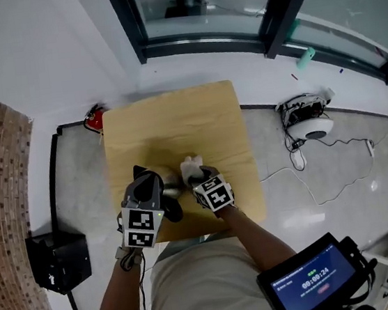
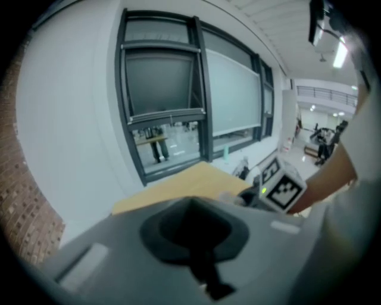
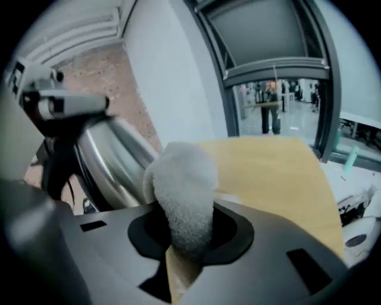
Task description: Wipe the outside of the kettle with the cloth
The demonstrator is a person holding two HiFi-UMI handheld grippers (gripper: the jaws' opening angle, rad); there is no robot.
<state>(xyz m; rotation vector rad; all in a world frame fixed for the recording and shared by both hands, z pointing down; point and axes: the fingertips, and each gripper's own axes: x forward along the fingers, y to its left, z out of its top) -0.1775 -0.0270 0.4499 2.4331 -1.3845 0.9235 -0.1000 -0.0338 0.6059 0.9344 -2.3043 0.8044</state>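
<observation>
Pinching a fluffy white cloth (image 3: 181, 184), the right hand-held gripper (image 1: 203, 181) holds it right beside the steel kettle (image 3: 110, 158), at the near part of a light wooden tabletop (image 1: 175, 118). The left hand-held gripper (image 1: 150, 195) is at the kettle's other side; whether it grips cannot be told. A brick wall (image 1: 1, 209) stands left, dark-framed windows (image 1: 272, 18) ahead, and cables (image 1: 325, 191) cross the pale floor (image 1: 276, 140).

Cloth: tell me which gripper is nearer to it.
Right. The right gripper is clamped on the cloth itself; the left gripper sits on the other side of the kettle, apart from the cloth.
</observation>
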